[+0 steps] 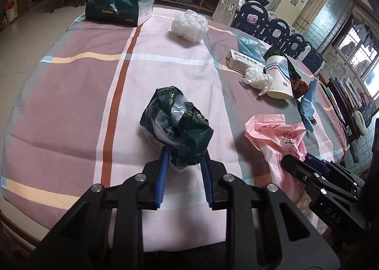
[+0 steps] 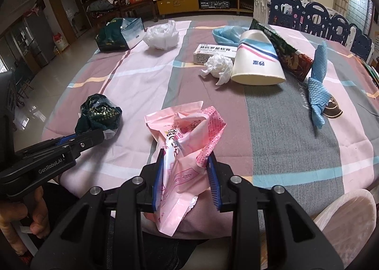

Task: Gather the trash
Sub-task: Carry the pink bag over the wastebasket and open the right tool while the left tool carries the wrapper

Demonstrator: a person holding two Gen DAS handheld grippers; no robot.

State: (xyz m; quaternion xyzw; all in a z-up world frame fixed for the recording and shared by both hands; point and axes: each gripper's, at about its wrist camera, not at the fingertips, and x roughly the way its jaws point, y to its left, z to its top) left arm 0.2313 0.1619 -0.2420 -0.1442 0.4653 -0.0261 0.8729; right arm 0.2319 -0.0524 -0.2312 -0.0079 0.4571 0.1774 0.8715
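Observation:
My left gripper [image 1: 184,155] is shut on a crumpled dark green plastic bag [image 1: 176,123], which rests on the checked tablecloth [image 1: 71,94]. The bag also shows in the right wrist view [image 2: 99,113], with the left gripper [image 2: 94,137] at its near side. My right gripper [image 2: 186,158] is shut on a pink plastic bag [image 2: 184,142] at the table's near edge. In the left wrist view the pink bag [image 1: 279,137] lies to the right, with the right gripper [image 1: 298,163] on it.
Further back lie a tipped paper cup [image 2: 258,61], a crumpled white tissue [image 2: 218,66], a medicine box [image 2: 210,53], a blue cloth [image 2: 317,92], a white plastic bag [image 2: 161,36] and a large green bag [image 2: 118,35]. Chairs [image 2: 317,21] line the far right.

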